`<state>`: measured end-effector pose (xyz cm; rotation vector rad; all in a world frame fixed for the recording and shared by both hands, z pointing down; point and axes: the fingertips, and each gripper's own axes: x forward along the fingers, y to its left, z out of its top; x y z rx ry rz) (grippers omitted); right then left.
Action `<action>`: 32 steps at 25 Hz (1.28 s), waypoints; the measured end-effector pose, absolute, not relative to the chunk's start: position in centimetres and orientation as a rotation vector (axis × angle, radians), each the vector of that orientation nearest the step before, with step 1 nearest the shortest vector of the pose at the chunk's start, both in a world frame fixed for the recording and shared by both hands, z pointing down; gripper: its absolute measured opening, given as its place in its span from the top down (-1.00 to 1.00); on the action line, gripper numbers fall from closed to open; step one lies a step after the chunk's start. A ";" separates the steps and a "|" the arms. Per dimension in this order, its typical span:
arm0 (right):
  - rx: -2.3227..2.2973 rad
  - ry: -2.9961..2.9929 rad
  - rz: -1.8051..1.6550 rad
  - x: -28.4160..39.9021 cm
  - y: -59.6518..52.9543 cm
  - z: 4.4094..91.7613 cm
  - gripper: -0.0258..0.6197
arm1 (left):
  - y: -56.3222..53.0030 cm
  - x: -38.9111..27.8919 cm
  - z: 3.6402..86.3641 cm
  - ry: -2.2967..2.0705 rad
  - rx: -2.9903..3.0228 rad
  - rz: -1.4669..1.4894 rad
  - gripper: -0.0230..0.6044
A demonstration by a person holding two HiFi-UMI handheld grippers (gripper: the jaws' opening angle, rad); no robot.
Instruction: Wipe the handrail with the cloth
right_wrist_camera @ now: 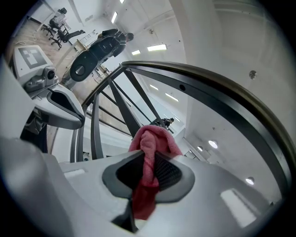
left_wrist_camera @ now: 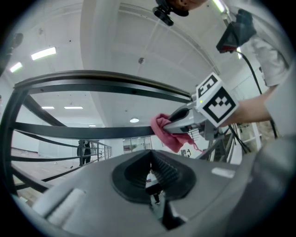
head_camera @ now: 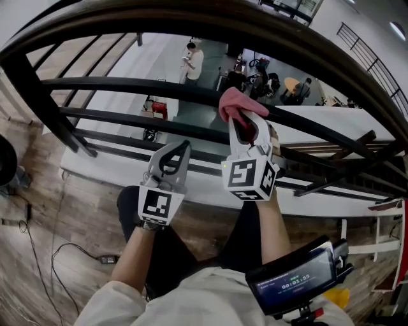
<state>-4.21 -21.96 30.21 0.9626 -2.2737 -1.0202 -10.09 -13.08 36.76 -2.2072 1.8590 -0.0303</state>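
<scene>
Crumpled pink-red cloth (head_camera: 233, 105) is sitting pinched in the jaws of the right gripper (head_camera: 246, 122). The jaws are clamping on its middle, so a wad is bulging out past their tips and a tail is hanging back between them. The person is holding it up against the uppermost flat black metal bar (head_camera: 127, 85) of the railing, just under the broad, dark, curved top handrail (head_camera: 210, 16). From where I am standing I cannot tell whether the cloth is actually pressing on the bar.

To its left and a little lower, the left gripper (head_camera: 179, 151) is pointing at the lower bars of the railing. Its jaws are resting together with nothing between them, clear of the cloth.

Both forearms are reaching out over a wood-plank floor (head_camera: 76, 210), where a thin black cable (head_camera: 48, 264) is trailing near the person's feet. A dark device with a lit screen (head_camera: 294, 280) is riding on the right forearm. Beyond the railing, on the level below, another person in a white top (head_camera: 192, 61) is standing.
</scene>
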 end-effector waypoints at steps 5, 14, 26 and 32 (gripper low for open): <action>0.997 -2.272 -0.995 -2.6 -22.6 30.4 0.73 | -13.3 -10.0 36.9 1.852 -2.214 -0.035 0.91; 1.049 -2.255 -0.974 -0.2 -23.5 30.7 0.73 | -13.9 -9.4 37.0 1.840 -2.233 -0.016 0.91; 1.110 -2.344 -0.852 2.9 -24.5 30.6 0.73 | -14.5 -8.5 36.9 1.811 -2.257 -0.011 0.91; 1.136 -2.393 -0.805 4.5 -25.1 30.1 0.73 | -15.1 -7.6 36.6 1.792 -2.271 -0.027 0.91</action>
